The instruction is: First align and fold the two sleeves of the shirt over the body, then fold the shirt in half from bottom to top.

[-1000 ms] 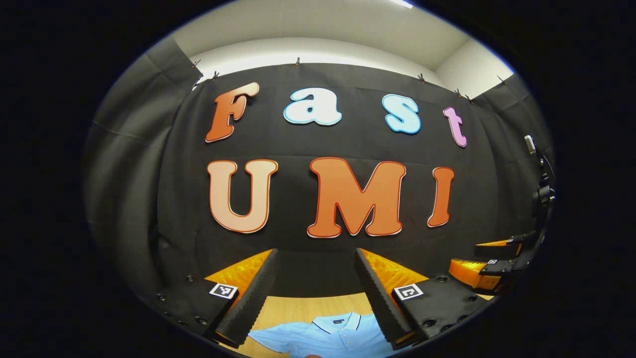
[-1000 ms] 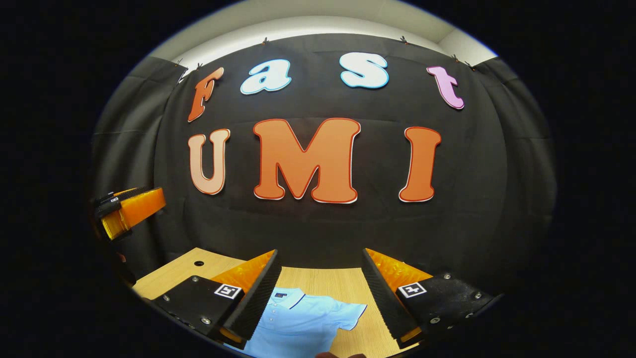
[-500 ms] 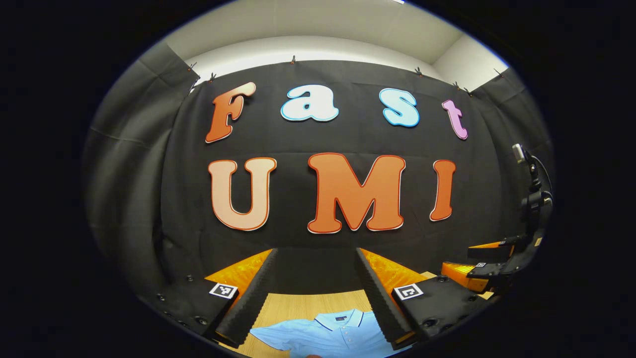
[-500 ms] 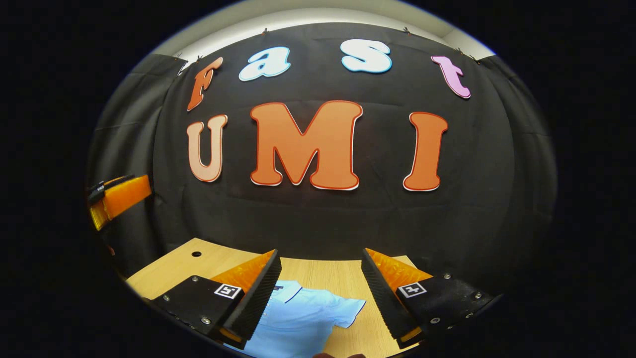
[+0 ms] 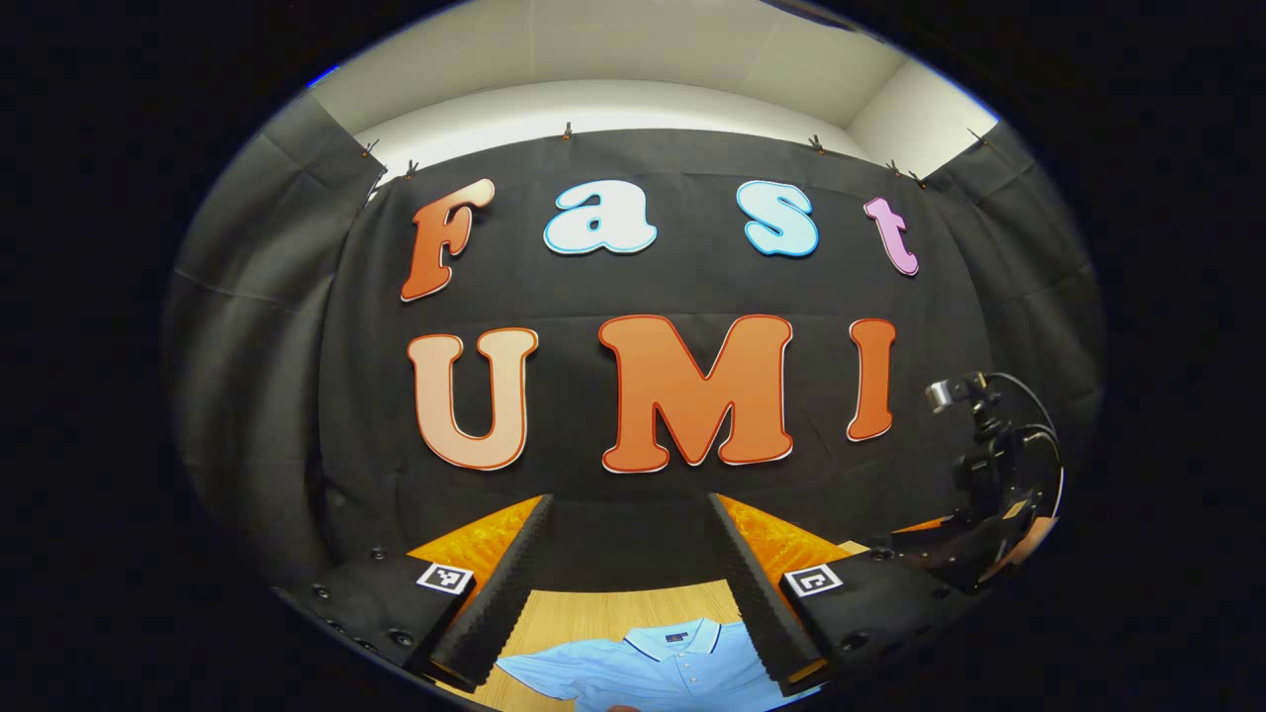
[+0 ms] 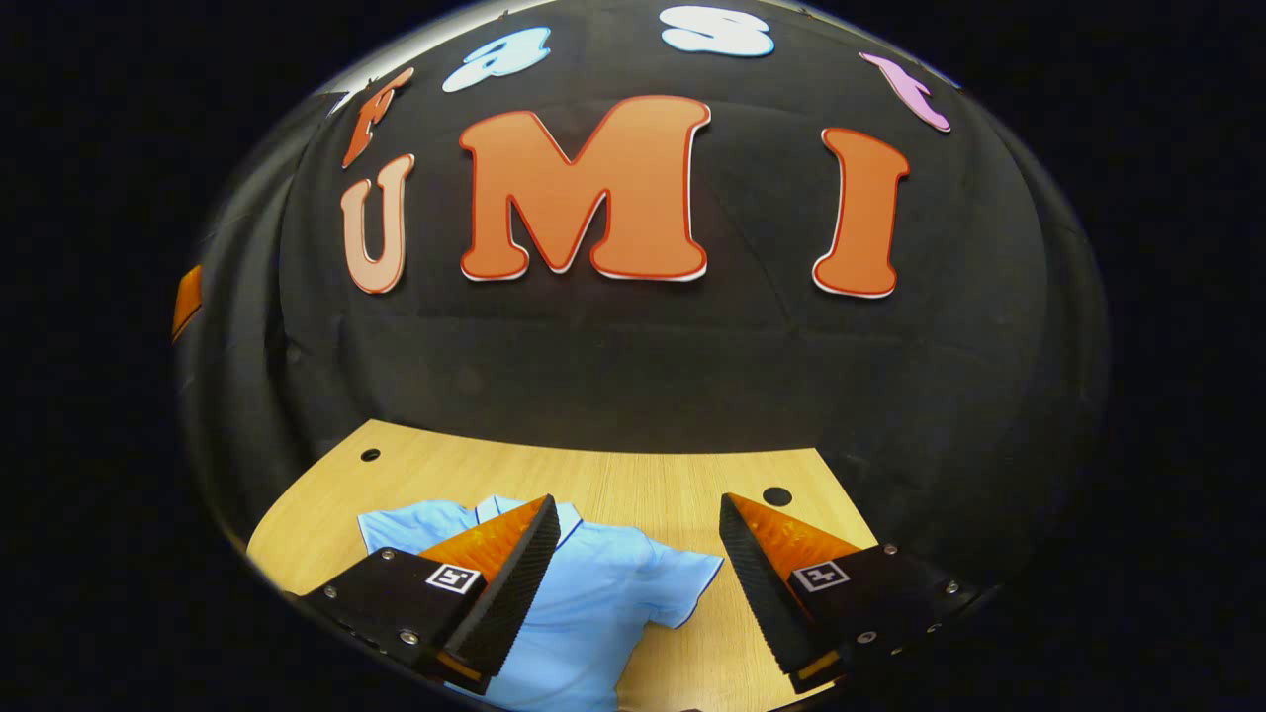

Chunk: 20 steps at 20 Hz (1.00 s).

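While the light blue shirt (image 6: 603,603) lies spread on the wooden table (image 6: 653,480), both grippers are held above it with nothing between their fingers. In the right gripper view, the right gripper (image 6: 638,578) is seen with its fingers set wide apart, over the near part of the table, and nothing is gripped. The shirt is shown flat on the wood below, its collar (image 6: 569,516) toward the far black cloth wall (image 6: 633,366) and one short sleeve (image 6: 687,583) stretched out in the gap between the two fingers; the other sleeve (image 6: 406,524) is seen beyond the finger on the left side of that view. Two round holes (image 6: 776,495) are visible in the tabletop near its far corners. In the left gripper view, the left gripper (image 5: 623,583) is likewise seen with its fingers spread wide and empty, and the shirt (image 5: 653,672) is found at the bottom edge between them, collar (image 5: 678,635) toward the wall, with a row of buttons (image 5: 692,672) running down from it. At the right edge of that view the other gripper (image 5: 989,539) is seen, partly hidden, with a cable looped above it; how its fingers stand cannot be told from there.
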### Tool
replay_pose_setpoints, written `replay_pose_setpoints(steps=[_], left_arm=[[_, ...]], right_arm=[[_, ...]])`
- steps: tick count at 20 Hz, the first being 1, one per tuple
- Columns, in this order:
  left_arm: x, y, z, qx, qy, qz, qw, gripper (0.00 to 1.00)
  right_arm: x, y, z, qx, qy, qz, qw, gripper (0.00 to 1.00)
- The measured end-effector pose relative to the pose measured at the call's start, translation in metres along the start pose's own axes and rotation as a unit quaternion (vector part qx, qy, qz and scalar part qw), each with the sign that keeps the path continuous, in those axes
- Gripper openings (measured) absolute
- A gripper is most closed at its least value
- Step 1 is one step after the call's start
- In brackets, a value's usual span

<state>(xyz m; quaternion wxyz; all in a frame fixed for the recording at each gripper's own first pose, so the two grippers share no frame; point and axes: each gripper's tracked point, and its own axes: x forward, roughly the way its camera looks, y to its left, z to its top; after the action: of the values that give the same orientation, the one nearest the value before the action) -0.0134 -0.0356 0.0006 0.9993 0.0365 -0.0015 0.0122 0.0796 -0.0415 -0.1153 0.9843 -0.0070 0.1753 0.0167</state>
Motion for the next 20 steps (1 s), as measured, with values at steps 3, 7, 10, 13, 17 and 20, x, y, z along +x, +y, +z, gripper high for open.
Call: replay_pose_setpoints(steps=[3,7,10,13,17,20], left_arm=[[-0.001,-0.003,-0.006,0.003,0.004,0.004,1.0,0.99],[-0.002,-0.002,-0.012,0.011,0.016,0.017,1.0,0.99],[-0.002,-0.002,-0.019,0.02,0.028,0.027,0.999,0.99],[-0.004,-0.001,-0.024,0.024,0.038,0.037,0.998,0.99],[0.0,-0.002,-0.031,0.032,0.049,0.051,0.997,1.0],[0.003,-0.003,-0.04,0.032,0.061,0.062,0.996,1.0]], right_arm=[[0.021,-0.012,-0.027,0.004,0.055,-0.009,0.998,0.99],[0.044,-0.024,-0.058,-0.005,0.116,-0.017,0.993,0.99],[0.064,-0.034,-0.088,-0.01,0.169,-0.025,0.985,0.99],[0.085,-0.044,-0.113,-0.014,0.212,-0.032,0.977,0.96],[0.106,-0.05,-0.153,-0.003,0.277,-0.024,0.96,0.95],[0.117,-0.054,-0.182,-0.004,0.325,-0.024,0.945,0.89]])
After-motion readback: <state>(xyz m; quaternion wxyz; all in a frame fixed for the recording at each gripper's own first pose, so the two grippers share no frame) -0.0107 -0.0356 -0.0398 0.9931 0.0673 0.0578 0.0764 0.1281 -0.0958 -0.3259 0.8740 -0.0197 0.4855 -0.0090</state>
